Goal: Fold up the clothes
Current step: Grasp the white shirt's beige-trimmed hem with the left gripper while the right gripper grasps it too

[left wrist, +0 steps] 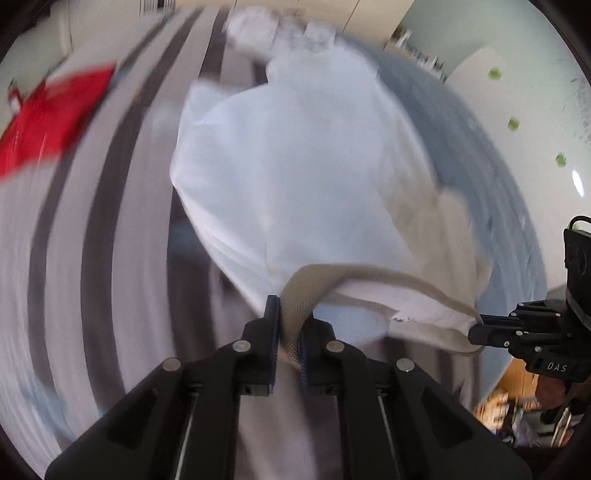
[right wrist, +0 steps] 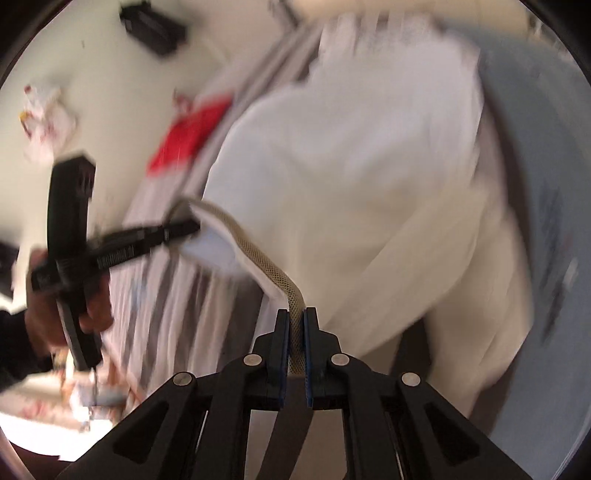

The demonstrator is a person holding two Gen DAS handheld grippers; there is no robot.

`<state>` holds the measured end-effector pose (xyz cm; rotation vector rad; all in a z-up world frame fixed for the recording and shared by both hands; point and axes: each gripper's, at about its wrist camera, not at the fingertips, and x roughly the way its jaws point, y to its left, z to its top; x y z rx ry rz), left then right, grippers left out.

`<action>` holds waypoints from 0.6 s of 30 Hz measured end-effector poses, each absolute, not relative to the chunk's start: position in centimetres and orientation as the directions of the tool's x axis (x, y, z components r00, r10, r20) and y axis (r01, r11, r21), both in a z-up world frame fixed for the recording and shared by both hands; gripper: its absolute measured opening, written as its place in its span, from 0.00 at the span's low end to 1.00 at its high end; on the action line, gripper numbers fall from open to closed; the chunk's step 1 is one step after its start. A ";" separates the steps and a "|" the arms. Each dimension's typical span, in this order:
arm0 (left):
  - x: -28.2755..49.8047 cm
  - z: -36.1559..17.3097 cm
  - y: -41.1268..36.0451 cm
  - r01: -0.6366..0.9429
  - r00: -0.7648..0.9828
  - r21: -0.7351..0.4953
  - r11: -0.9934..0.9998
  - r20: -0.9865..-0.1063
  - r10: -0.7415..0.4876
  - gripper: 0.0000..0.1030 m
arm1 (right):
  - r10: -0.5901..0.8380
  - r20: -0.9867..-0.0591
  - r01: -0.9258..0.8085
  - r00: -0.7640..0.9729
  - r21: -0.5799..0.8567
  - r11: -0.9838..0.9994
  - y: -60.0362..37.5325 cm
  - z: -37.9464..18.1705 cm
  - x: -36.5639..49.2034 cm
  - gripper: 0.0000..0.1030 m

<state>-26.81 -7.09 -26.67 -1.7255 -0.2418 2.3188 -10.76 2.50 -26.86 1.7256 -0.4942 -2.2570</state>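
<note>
A white garment (left wrist: pixel 291 177) with a beige ribbed band (left wrist: pixel 299 291) hangs in the air between both grippers, over a striped bed cover. My left gripper (left wrist: pixel 290 328) is shut on the beige band at one end. The right gripper (left wrist: pixel 476 330) shows at the right edge of the left wrist view, pinching the band's other end. In the right wrist view the right gripper (right wrist: pixel 296 332) is shut on the beige band (right wrist: pixel 258 254), and the white garment (right wrist: pixel 362 177) drapes away beyond it. The left gripper (right wrist: pixel 192 227) appears at the left there, clamped on the same edge and held by a hand. Both views are motion-blurred.
The bed cover (left wrist: pixel 110 258) has grey and dark stripes, with a pale blue sheet (right wrist: pixel 546 184) to the right. A red item (left wrist: pixel 51 118) lies at the far left of the bed. More white cloth (left wrist: pixel 266 29) is piled at the far end. Pale floor (right wrist: pixel 110 92) lies beside the bed.
</note>
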 end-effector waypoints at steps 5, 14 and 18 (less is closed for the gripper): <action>-23.1 -27.5 -8.0 -0.087 -0.228 -0.320 -0.943 -0.916 0.331 0.10 | -0.456 -0.881 0.023 -0.126 0.457 -0.889 -0.6 -30.2 -6.8 0.12; -24.6 -27.2 -11.2 0.003 -0.287 -0.342 -0.940 -0.900 0.327 0.51 | -0.344 -0.906 -0.195 -0.246 0.394 -0.898 3.6 -29.4 -7.6 0.47; -26.7 -30.0 -12.1 0.080 -0.282 -0.417 -0.905 -0.880 0.381 0.52 | -0.340 -0.905 -0.355 -0.257 0.415 -0.838 5.6 -31.2 -8.8 0.48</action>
